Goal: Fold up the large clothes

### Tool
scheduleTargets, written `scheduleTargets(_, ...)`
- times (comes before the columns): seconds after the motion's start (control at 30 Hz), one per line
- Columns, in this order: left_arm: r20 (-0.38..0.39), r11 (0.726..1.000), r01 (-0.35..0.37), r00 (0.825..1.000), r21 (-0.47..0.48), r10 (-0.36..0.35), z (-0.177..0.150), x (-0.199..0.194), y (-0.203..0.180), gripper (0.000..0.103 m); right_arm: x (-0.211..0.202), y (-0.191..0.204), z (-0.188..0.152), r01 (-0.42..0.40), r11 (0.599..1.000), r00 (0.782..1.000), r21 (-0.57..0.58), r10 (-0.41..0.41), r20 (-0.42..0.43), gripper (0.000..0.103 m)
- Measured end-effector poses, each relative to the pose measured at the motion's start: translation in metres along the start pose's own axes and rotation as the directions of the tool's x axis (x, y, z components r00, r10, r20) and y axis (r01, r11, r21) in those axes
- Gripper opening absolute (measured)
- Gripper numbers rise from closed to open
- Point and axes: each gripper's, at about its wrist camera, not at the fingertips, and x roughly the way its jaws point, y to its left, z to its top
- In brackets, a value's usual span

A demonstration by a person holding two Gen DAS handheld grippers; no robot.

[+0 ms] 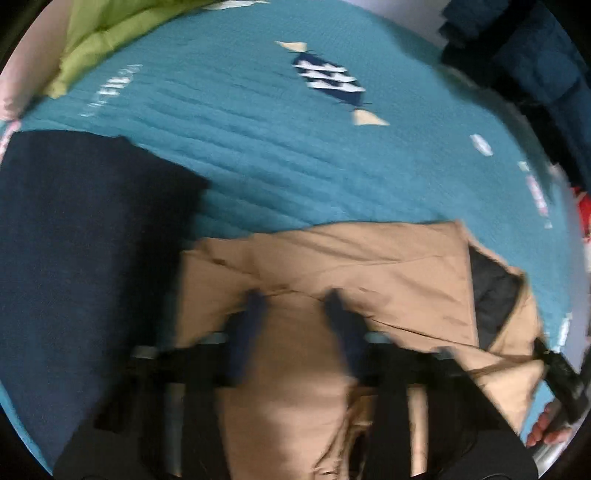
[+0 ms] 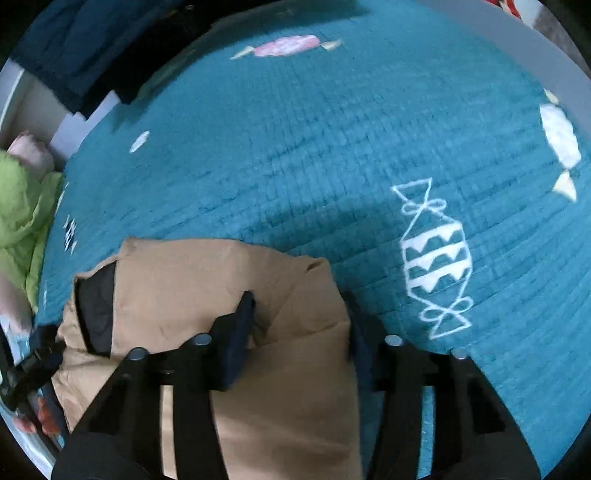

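A tan jacket (image 1: 332,258) with black lining (image 1: 493,295) lies partly folded on a teal quilted bedspread (image 1: 258,147). My left gripper (image 1: 293,299) is open, its fingers spread over the jacket's middle, fabric showing between them. In the right wrist view the same jacket (image 2: 192,280) lies at lower left, lining (image 2: 96,306) at its left side. My right gripper (image 2: 299,299) is open, straddling the jacket's right edge; its left finger (image 2: 240,332) is over the cloth. The other gripper shows at the right edge of the left view (image 1: 565,380) and the left edge of the right view (image 2: 26,365).
A folded navy garment (image 1: 85,240) lies left of the jacket. A lime green quilt (image 1: 96,33) lies at the bed's far corner. Dark blue clothes (image 1: 535,55) are piled past the bed's edge. The bedspread carries candy patterns (image 2: 436,258).
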Motion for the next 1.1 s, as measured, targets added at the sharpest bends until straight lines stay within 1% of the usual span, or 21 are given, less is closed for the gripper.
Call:
scheduleTargets(0.03,0.008,1.0,0.028,1.0,0.009,-0.028,0.001,-0.005,0.002,0.006,-0.002,0.003,-0.001,-0.003,1.0,1.0,-0.007,0.003,0.004,0.025)
scheduleTargets(0.07,0.011,0.999,0.04,0.999,0.024,-0.041,0.002,-0.01,0.002,0.003,-0.008,0.006,-0.003,-0.009,1.0,1.0,-0.009,0.009,0.02,0.023)
scheduleTargets(0.13,0.019,0.998,0.045,0.999,0.042,-0.046,0.002,-0.02,0.003,0.002,-0.021,0.011,-0.006,-0.019,1.0,0.998,-0.014,0.02,0.052,0.019)
scheduleTargets(0.27,0.052,0.997,0.064,0.996,0.049,-0.067,0.0,-0.045,0.003,0.001,-0.05,0.015,-0.008,-0.04,0.999,0.994,-0.02,0.042,0.104,0.017)
scheduleTargets(0.33,0.068,0.995,0.077,0.994,0.059,-0.081,-0.002,-0.061,0.003,0.001,-0.072,0.019,-0.011,-0.052,0.998,0.989,-0.04,0.057,0.136,0.017)
scheduleTargets(0.4,0.085,0.995,0.074,0.993,0.074,-0.08,-0.003,-0.075,0.001,0.001,-0.091,0.022,-0.015,-0.059,0.997,0.985,-0.055,0.068,0.162,0.017)
scheduleTargets(0.5,0.108,0.993,0.079,0.99,0.082,-0.088,-0.007,-0.101,0.005,0.001,-0.119,0.029,-0.019,-0.073,0.994,0.977,-0.076,0.087,0.194,0.016)
scheduleTargets(0.63,0.139,0.989,0.112,0.982,0.095,-0.125,-0.02,-0.142,0.013,0.001,-0.162,0.036,-0.034,-0.083,0.989,0.964,-0.121,0.111,0.243,0.016)
scheduleTargets(0.73,0.151,0.986,0.105,0.981,0.132,-0.124,-0.028,-0.163,0.014,0.001,-0.178,0.04,-0.039,-0.061,0.987,0.963,-0.149,0.097,0.253,0.016)
scheduleTargets(0.8,0.15,0.988,0.091,0.983,0.128,-0.11,-0.027,-0.163,0.015,0.001,-0.176,0.04,-0.038,-0.049,0.987,0.965,-0.152,0.086,0.248,0.016)
scheduleTargets(0.83,0.145,0.988,0.086,0.984,0.127,-0.104,-0.022,-0.156,0.014,0.001,-0.171,0.04,-0.036,-0.047,0.987,0.966,-0.154,0.084,0.244,0.016)
scheduleTargets(0.87,0.15,0.989,0.082,0.984,0.12,-0.1,-0.018,-0.148,0.014,0.005,-0.162,0.039,-0.032,-0.041,0.988,0.97,-0.15,0.075,0.233,0.016)
scheduleTargets(0.9,0.14,0.991,0.068,0.987,0.117,-0.084,-0.012,-0.132,0.011,0.014,-0.148,0.038,-0.027,-0.021,0.99,0.976,-0.141,0.051,0.21,0.016)
scheduleTargets(0.93,0.118,0.992,0.045,0.991,0.115,-0.058,-0.007,-0.117,0.009,0.042,-0.131,0.037,-0.023,-0.003,0.991,0.982,-0.133,0.028,0.185,0.016)
scheduleTargets(0.97,0.098,0.994,0.019,0.995,0.107,-0.029,-0.003,-0.101,0.008,0.058,-0.116,0.035,-0.019,0.005,0.992,0.986,-0.127,0.016,0.164,0.016)
scheduleTargets(1.0,0.083,0.995,0.002,0.997,0.099,-0.01,-0.001,-0.085,0.006,0.057,-0.108,0.034,-0.018,0.012,0.992,0.988,-0.126,0.008,0.154,0.016)
scheduleTargets(1.03,0.061,0.995,-0.013,0.998,0.095,0.007,0.001,-0.067,0.004,0.057,-0.093,0.033,-0.014,0.037,0.991,0.989,-0.129,-0.017,0.149,0.017)
scheduleTargets(1.07,0.038,0.995,-0.023,0.999,0.099,0.02,0.003,-0.051,0.001,0.06,-0.085,0.033,-0.012,0.056,0.989,0.988,-0.136,-0.035,0.149,0.017)
scheduleTargets(1.1,0.024,0.994,-0.027,0.999,0.104,0.024,0.003,-0.04,-0.001,0.063,-0.074,0.033,-0.008,0.075,0.987,0.988,-0.143,-0.055,0.141,0.022)
